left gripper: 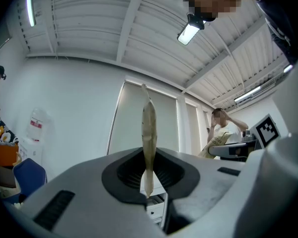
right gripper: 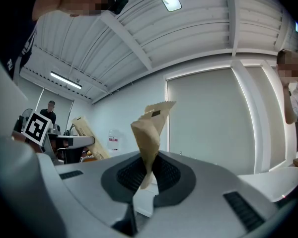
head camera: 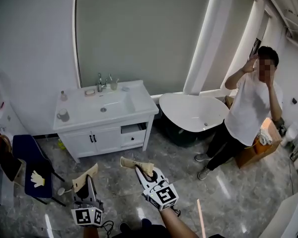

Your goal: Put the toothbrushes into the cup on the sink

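L gripper (head camera: 89, 180) clamped on flat paper-wrapped toothbrush (head camera: 84, 176), R gripper (head camera: 140, 169) pinching twisted packet (head camera: 135, 163). Both bottom centre of frame, well apart from sink (head camera: 89, 114) and cup (head camera: 113, 85) by tap, upper left. Risk of slipping or folding via flimsy paper grip during carry, then missing cup mouth.

A white oval bathtub (head camera: 193, 112) stands on a grey marbled floor (head camera: 238, 192). Just right of it, a person in a white shirt (head camera: 248, 114) raises both hands to the head. A blue chair (head camera: 32, 165) sits far left.

Left hand-held gripper (head camera: 89, 180), right hand-held gripper (head camera: 138, 169) grip tan packets (head camera: 79, 182) (head camera: 129, 161); sink (head camera: 139, 104) beyond.
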The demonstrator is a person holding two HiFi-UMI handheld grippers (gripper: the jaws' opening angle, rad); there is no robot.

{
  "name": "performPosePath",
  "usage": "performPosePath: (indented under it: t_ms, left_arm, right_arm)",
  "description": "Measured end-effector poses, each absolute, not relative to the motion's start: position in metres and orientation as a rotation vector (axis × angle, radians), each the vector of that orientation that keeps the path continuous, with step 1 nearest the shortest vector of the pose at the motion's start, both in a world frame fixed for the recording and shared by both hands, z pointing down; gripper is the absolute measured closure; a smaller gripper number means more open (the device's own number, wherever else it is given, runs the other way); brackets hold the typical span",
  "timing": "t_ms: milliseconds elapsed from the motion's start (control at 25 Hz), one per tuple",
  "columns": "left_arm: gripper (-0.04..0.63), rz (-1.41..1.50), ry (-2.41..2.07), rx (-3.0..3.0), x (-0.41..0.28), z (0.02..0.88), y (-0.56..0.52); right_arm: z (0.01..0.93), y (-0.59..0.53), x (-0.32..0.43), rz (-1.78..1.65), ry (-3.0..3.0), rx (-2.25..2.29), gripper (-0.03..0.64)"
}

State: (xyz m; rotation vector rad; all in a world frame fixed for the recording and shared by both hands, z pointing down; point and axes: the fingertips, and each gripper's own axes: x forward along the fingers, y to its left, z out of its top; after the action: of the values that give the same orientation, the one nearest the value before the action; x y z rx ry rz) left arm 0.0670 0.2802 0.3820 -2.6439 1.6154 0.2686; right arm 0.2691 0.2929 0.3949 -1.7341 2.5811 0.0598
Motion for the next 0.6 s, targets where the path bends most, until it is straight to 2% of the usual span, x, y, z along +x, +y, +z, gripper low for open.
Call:
performPosePath:
  t_ms: [600]
  left_arm:
    - [0.536,0.278,1.594,-2.621,0.030,0.377,0.240]
  right_arm:
    - [0.388,0.255,0.237,0.155,2.577,-1.710,0.570]
